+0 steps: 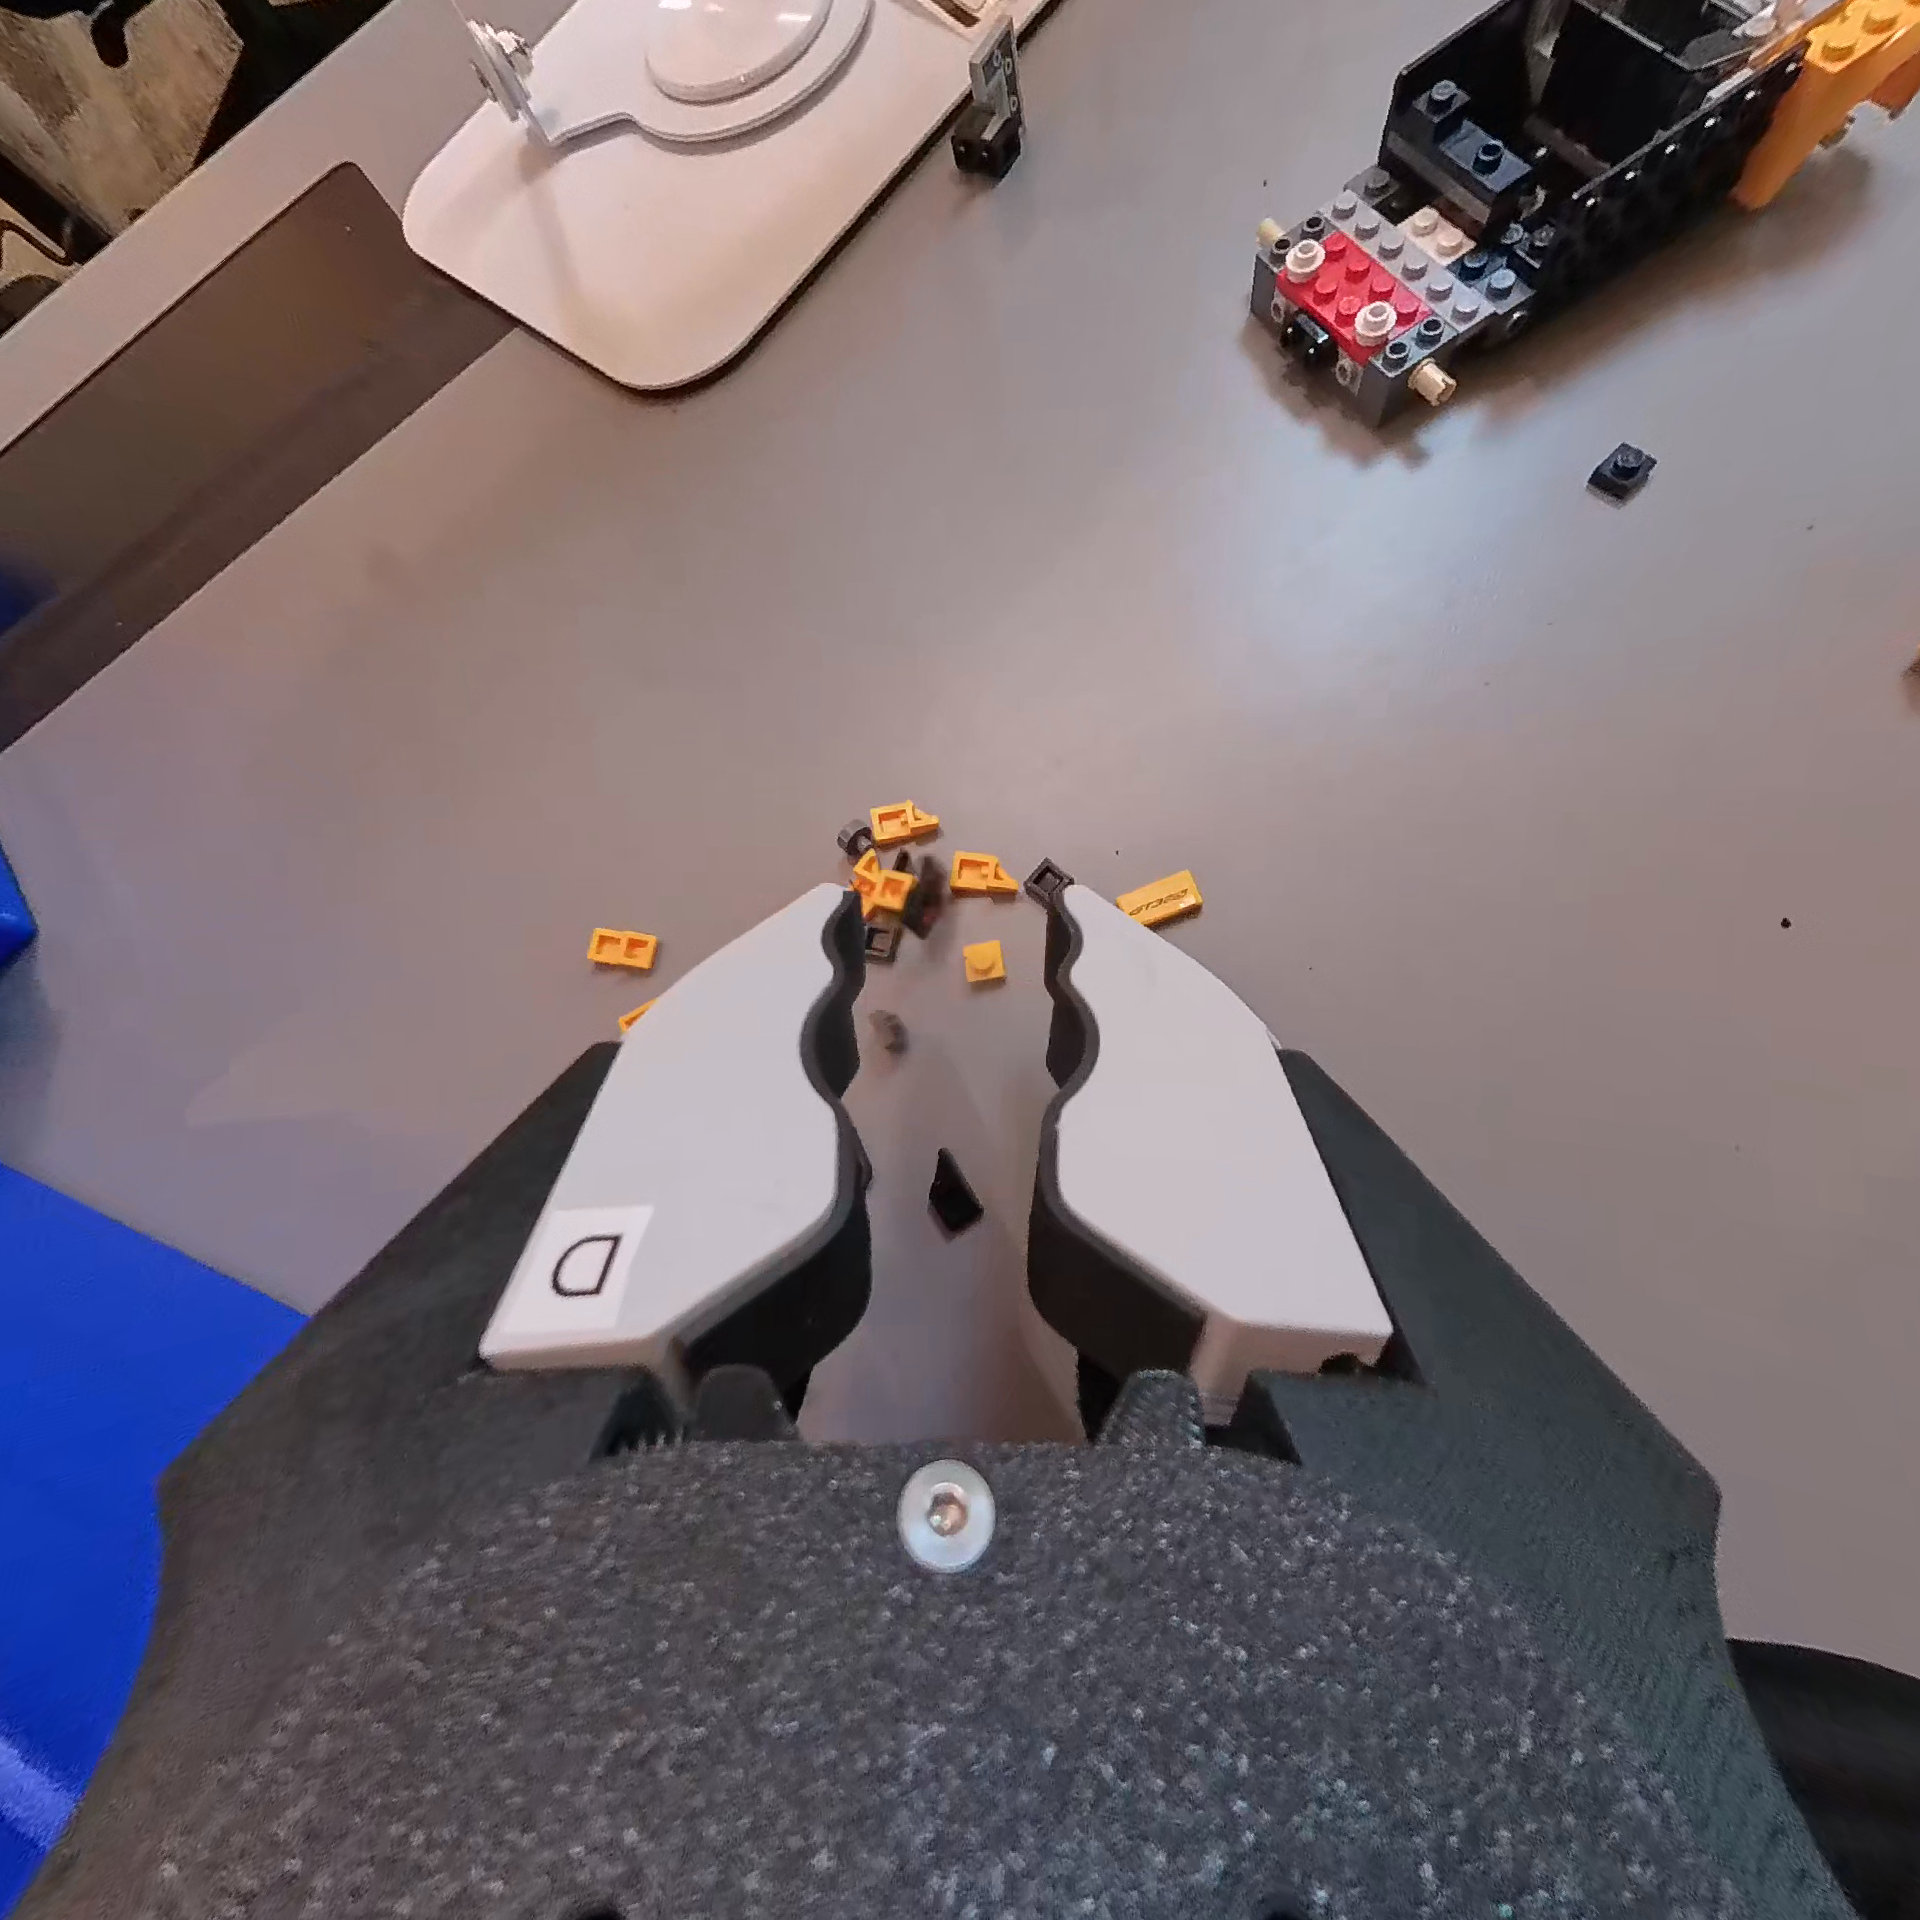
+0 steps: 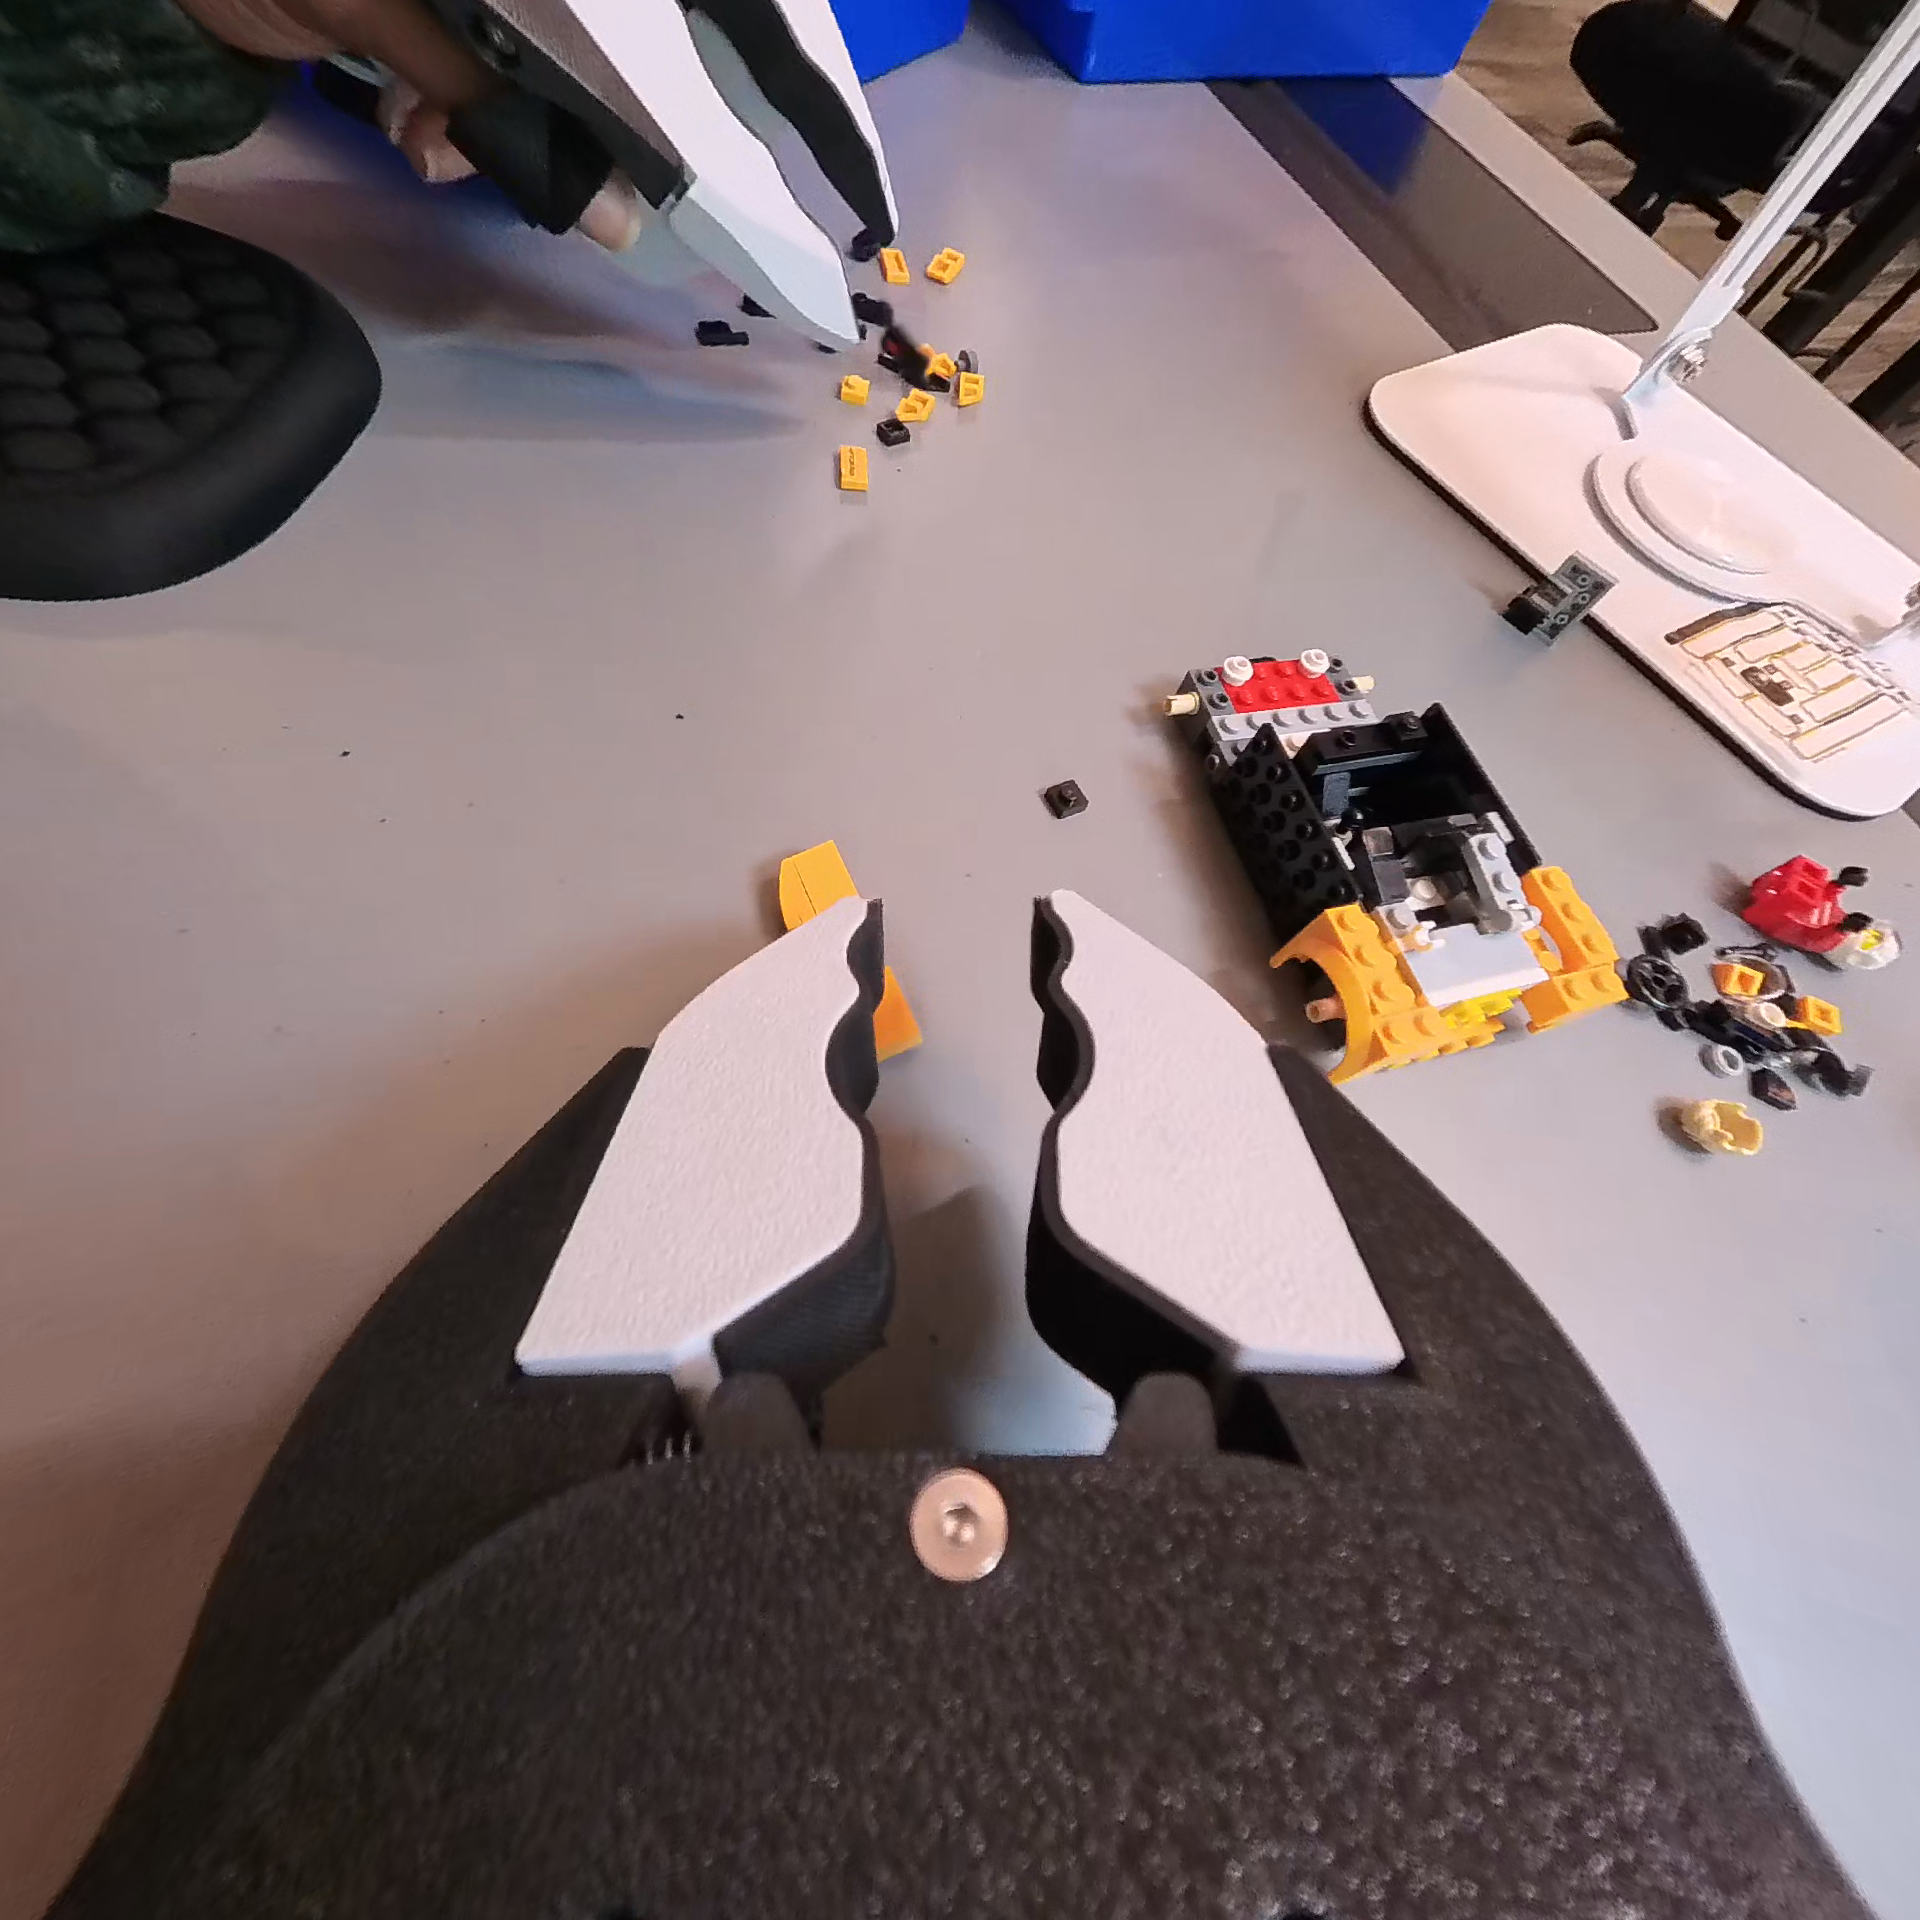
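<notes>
My left claw (image 1: 951, 904) stands apart over a heap of small orange and black bricks (image 1: 914, 883) on the table (image 1: 1143, 644), holding nothing. A few pieces look blurred between its fingers, so I judge they are loose and tumbling; they may bounce and scatter further. A black square brick (image 1: 1047, 881) sits touching the tip of one finger (image 1: 1143, 997), and a nudge could flick it away. An orange tile (image 1: 1162, 900) lies just beside that finger, an orange stud plate (image 1: 984, 961) between the two.

My right claw (image 2: 956, 914) is apart too, with bare table between the pads. An orange curved piece (image 2: 816, 883) lies under and beside its left finger (image 2: 758, 1091); I cannot tell whether they touch. If I lower that claw, the finger could press on the piece and skid it off.

The half-built car (image 2: 1382, 842) is well apart from both claws. A lone black stud plate (image 2: 1065, 799) near it is easy to sweep aside, and the loose parts (image 2: 1756, 1018) beside the car could roll.
</notes>
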`<state>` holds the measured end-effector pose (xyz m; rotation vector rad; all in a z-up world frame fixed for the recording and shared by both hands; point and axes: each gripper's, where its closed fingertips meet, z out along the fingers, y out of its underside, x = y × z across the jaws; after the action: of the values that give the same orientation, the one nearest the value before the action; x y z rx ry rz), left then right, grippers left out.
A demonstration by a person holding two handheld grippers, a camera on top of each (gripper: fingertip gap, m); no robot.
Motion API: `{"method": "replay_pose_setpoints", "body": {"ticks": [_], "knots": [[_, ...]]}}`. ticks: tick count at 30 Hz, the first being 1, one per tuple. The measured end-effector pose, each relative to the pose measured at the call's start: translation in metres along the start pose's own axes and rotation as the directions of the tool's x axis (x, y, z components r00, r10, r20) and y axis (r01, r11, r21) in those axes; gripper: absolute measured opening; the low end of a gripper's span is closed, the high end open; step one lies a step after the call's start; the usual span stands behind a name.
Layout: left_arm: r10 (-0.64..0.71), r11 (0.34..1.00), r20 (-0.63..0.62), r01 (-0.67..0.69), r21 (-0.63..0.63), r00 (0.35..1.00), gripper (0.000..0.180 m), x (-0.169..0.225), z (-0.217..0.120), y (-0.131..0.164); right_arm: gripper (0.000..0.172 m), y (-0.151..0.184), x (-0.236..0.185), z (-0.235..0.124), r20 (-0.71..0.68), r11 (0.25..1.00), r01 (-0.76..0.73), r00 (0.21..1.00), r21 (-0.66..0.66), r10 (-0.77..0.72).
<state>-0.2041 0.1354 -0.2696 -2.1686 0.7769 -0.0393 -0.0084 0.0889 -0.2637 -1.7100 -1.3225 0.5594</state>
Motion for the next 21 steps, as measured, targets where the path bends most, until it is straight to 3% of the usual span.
{"method": "replay_pose_setpoints", "body": {"ticks": [10,15,21], "knots": [[0.01,0.999,-0.027,-0.011,-0.039,1.0,0.031,0.006,0.004,0.008,0.028,0.004,0.005,-0.002,-0.01,1.0,-0.007,1.0,-0.014,0.007],[0.018,0.998,-0.048,-0.021,-0.065,0.999,0.028,0.011,0.008,0.013,0.037,0.015,-0.001,-0.001,0.05,0.997,-0.023,0.998,-0.077,0.027],[0.112,0.994,-0.246,-0.105,0.042,0.963,0.029,0.057,0.004,-0.004,0.039,0.018,-0.012,0.002,0.11,0.994,-0.03,0.993,-0.106,0.042]]}}
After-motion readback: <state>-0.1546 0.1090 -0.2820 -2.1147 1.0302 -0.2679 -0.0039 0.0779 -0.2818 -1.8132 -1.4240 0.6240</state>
